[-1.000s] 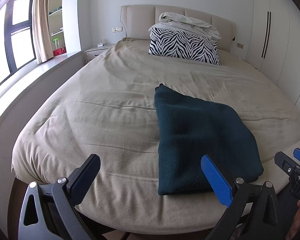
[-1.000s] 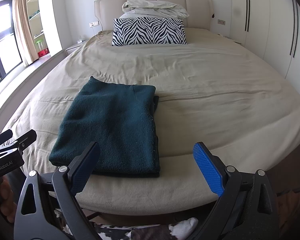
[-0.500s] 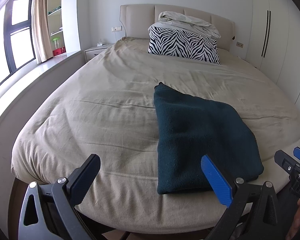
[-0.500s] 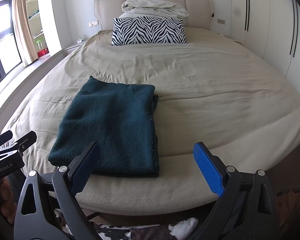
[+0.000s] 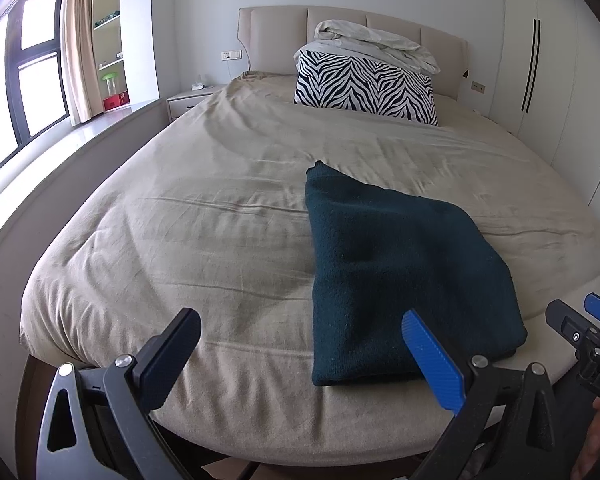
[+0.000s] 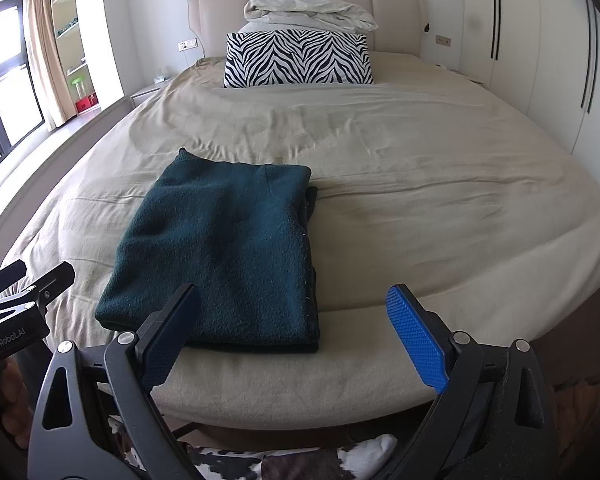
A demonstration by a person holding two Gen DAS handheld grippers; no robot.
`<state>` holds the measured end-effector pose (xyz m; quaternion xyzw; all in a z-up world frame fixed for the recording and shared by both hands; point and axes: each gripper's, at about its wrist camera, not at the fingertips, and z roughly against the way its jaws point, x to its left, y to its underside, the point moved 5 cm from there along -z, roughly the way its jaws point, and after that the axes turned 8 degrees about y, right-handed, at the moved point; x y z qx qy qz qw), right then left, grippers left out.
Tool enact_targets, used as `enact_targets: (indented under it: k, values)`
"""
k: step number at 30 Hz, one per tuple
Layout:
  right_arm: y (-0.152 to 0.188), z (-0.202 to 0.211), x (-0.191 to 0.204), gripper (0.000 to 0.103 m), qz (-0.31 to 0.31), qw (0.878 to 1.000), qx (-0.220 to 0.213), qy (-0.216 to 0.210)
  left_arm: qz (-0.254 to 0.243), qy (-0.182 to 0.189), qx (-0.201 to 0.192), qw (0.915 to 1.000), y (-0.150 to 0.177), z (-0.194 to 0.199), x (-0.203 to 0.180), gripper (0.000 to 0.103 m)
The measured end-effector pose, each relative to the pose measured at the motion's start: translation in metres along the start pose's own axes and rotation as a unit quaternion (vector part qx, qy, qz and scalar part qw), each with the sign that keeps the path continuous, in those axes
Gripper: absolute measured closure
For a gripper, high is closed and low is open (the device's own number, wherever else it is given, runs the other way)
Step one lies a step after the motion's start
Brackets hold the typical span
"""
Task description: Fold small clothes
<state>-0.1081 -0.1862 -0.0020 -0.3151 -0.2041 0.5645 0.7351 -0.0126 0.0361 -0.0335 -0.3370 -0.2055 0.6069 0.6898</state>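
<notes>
A dark teal knitted garment (image 5: 396,264) lies folded into a neat rectangle near the foot of the beige bed (image 5: 219,240); it also shows in the right wrist view (image 6: 227,248). My left gripper (image 5: 300,340) is open and empty, held just off the bed's foot edge, left of the garment's near end. My right gripper (image 6: 293,320) is open and empty, also off the foot edge, at the garment's near right corner. Each gripper shows at the edge of the other's view, the right one (image 5: 592,332) and the left one (image 6: 15,300).
A zebra-print pillow (image 5: 364,88) with a crumpled white duvet (image 5: 376,42) on it stands at the headboard. A window ledge and nightstand (image 5: 187,100) run along the left. White wardrobes (image 5: 556,80) line the right wall. A cowhide rug (image 6: 283,460) lies below.
Nothing has visibly changed apart from a very slight drift of both views. Both grippers stay open and the garment lies still.
</notes>
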Motion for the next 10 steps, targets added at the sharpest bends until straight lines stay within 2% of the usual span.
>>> enact_targets:
  k: [10]
  values:
    - [0.0023,-0.0015,-0.0016,0.008,0.000,1.000,0.004,-0.001,-0.002,-0.002,-0.002,1.0000,-0.0030,0.0013,0.0027,0.000]
